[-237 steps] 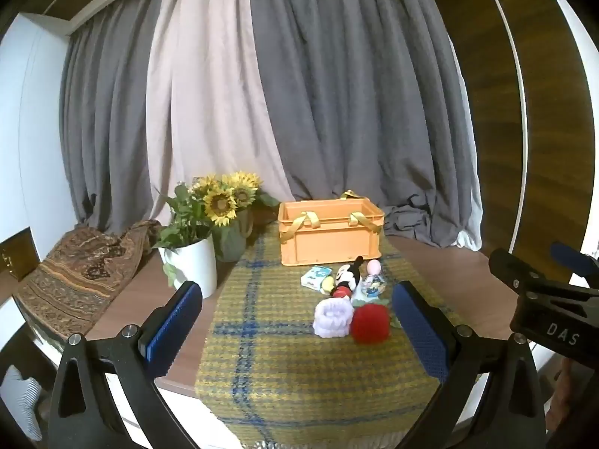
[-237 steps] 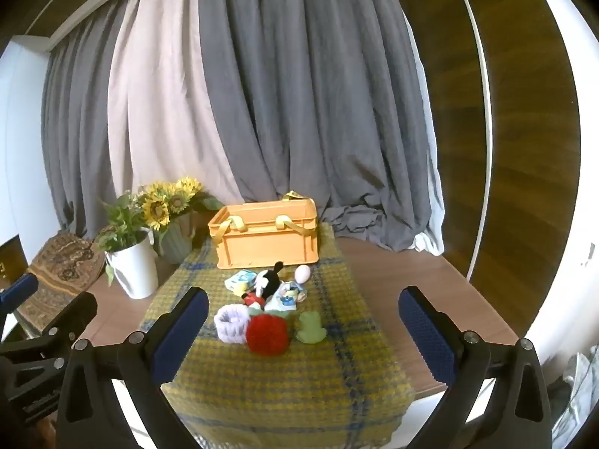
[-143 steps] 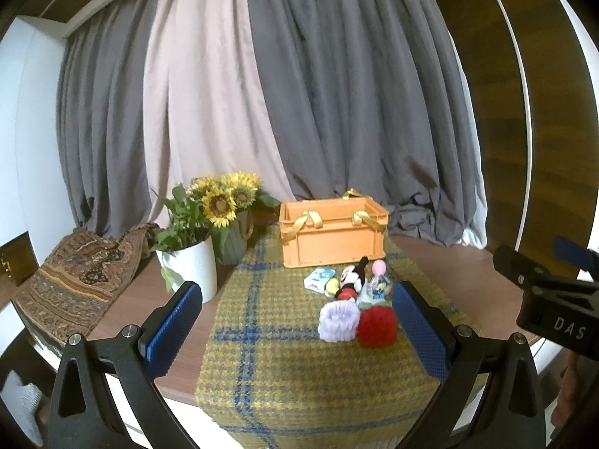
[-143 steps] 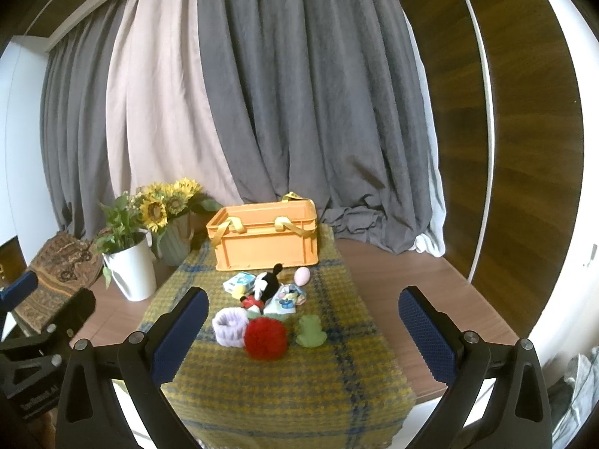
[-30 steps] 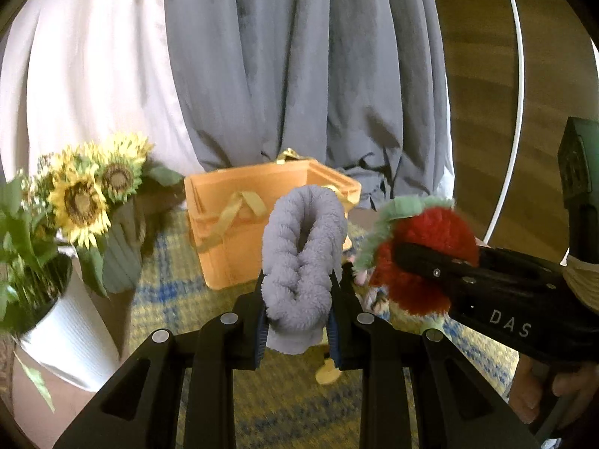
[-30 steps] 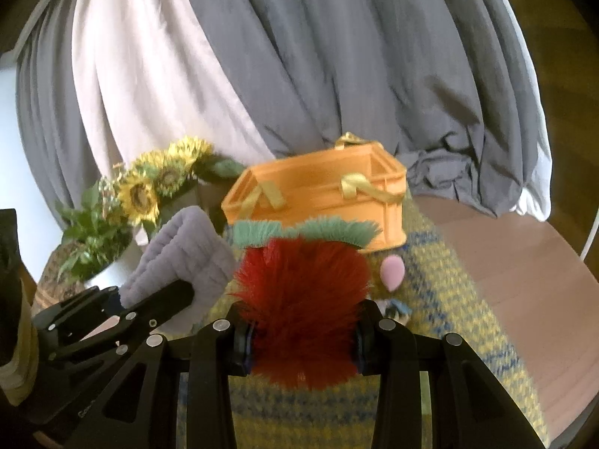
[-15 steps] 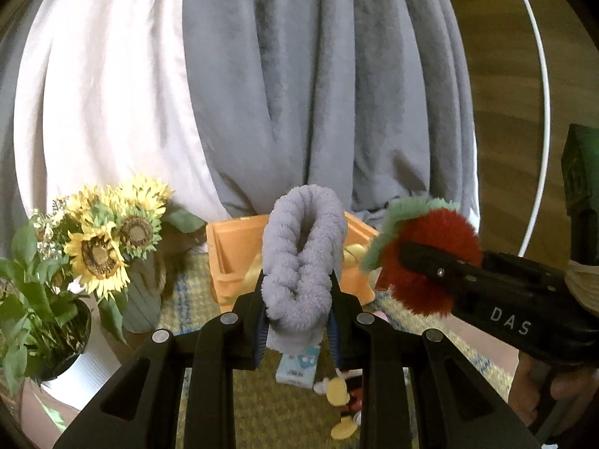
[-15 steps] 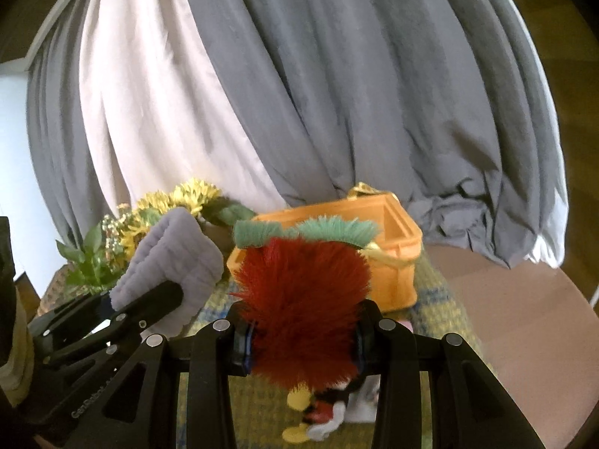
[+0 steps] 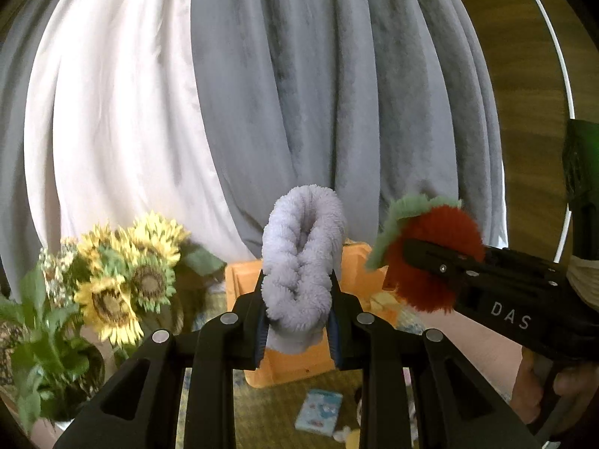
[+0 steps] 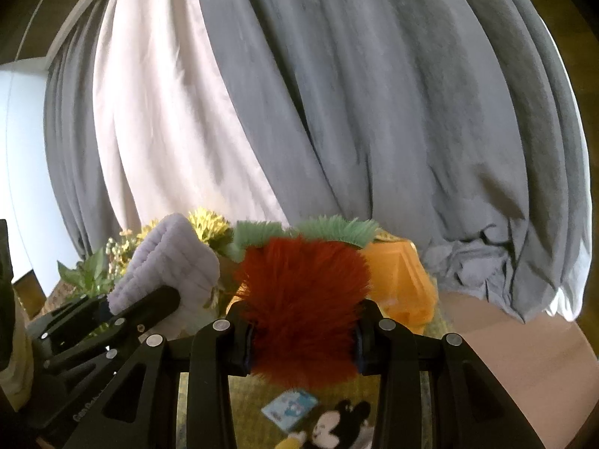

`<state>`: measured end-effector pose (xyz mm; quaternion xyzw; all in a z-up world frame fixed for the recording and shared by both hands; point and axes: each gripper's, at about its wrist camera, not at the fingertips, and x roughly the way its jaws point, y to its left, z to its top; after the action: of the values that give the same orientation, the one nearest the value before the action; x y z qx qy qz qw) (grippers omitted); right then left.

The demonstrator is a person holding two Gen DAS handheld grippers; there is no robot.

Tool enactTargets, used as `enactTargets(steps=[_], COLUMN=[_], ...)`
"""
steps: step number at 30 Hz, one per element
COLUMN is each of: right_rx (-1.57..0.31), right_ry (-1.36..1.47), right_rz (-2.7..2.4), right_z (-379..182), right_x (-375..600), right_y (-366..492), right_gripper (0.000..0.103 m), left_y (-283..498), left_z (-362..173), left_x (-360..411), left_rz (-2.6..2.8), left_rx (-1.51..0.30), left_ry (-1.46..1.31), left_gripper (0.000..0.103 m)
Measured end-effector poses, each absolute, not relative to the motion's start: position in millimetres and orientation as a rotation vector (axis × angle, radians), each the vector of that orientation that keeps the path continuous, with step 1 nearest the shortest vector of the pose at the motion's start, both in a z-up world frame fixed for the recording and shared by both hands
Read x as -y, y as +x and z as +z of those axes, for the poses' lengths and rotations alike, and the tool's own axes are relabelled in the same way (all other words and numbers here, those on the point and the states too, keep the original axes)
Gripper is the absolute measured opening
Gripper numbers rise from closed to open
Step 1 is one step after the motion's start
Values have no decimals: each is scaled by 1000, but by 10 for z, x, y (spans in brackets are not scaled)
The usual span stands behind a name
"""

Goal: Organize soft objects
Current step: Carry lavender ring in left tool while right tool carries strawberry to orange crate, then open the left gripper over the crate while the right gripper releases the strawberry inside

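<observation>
The left hand-held gripper (image 9: 298, 331) was clamped on a lilac fluffy scrunchie (image 9: 301, 262), the right hand-held gripper (image 10: 302, 340) on a red furry ball (image 10: 303, 299). Both hung above the table, the orange crate (image 9: 292, 364) at twelve o'clock beyond them. Carrying both over its rim before letting go seemed wise; its opening was largely hidden.

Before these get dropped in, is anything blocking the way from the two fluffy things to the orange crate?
Nothing visible does. The lavender scrunchie and red pompom are held up in the air in front of the orange crate; only open air shows between them. The crate's inside is hidden.
</observation>
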<state>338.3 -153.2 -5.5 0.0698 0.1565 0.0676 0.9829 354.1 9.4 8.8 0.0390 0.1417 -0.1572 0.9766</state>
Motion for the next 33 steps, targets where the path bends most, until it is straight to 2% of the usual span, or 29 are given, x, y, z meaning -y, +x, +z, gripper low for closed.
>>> enactTargets(steps=[19, 33], right_rx=[-330, -468], right_ry=[130, 128], right_rz=[134, 95], right_z=[-109, -479], right_x=[1585, 1698], right_y=[4361, 5062], right_gripper=[38, 38], left_y=[4397, 5103], left_z=[-20, -409], left_x=[78, 246], left_rz=[-271, -272], left_rx=[-290, -421], left_ry=[87, 123], left_gripper=[26, 26])
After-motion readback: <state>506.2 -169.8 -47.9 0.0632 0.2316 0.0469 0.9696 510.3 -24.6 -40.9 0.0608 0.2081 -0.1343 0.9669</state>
